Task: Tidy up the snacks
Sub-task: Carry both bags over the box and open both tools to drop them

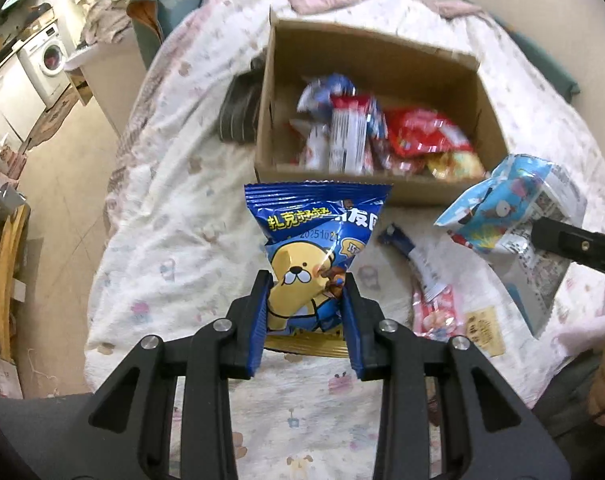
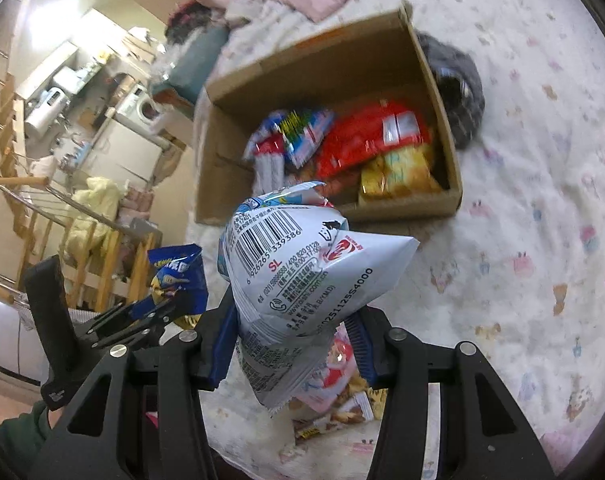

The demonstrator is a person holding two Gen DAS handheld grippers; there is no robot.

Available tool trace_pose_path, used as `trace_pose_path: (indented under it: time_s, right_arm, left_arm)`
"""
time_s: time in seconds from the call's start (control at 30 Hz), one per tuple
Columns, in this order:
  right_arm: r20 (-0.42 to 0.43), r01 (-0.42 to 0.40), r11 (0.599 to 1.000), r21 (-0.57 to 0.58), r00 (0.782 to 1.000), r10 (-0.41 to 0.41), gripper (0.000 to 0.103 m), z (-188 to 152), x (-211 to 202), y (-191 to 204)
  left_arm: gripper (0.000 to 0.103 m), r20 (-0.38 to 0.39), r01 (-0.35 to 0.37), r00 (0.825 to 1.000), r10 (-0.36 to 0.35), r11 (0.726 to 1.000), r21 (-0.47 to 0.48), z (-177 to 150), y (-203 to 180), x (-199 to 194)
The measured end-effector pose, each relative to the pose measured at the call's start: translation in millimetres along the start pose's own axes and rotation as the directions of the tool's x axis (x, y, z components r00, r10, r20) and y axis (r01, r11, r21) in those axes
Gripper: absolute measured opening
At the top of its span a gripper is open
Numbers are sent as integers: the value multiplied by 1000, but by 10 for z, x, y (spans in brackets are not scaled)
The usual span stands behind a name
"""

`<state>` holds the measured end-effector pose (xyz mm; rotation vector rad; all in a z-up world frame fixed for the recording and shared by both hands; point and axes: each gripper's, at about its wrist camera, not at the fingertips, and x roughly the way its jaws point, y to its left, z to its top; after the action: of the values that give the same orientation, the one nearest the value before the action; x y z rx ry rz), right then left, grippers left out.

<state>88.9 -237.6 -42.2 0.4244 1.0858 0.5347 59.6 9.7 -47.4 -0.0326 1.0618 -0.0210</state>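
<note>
My left gripper [image 1: 306, 280] is shut on a blue snack bag with a yellow bear [image 1: 314, 236], held above the bed just short of the cardboard box [image 1: 386, 46]. My right gripper [image 2: 290, 320] is shut on a white and light-blue snack bag [image 2: 302, 264], which also shows in the left wrist view [image 1: 510, 212], right of the box. The box [image 2: 330, 56] holds several snack packs, among them a red bag [image 2: 366, 140] and a yellow bag [image 2: 398, 172]. The left gripper and its bag [image 2: 178, 276] show at the left of the right wrist view.
Loose snacks lie on the patterned bedspread [image 1: 162, 200]: a blue and white pack [image 1: 410, 256], a pink pack [image 1: 434, 312] and a small yellow packet [image 1: 482, 328]. A dark bundle [image 1: 238, 108] lies against the box's left side. The floor and a washing machine [image 1: 48, 58] lie to the left.
</note>
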Motion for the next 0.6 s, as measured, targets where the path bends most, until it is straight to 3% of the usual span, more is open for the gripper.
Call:
trace_pose_path:
  time_s: [0.27,0.6]
  right_arm:
    - [164,33,999,-4,986,-32,52,320,-346,33]
    - [194,52,998,20,979,-55,52,924,-252,-44]
  left_arm:
    - [29,87,14,996,-15,1000,14,558,-24,-211]
    - [29,134,15,991,-22,999,52,1220,-137,-21]
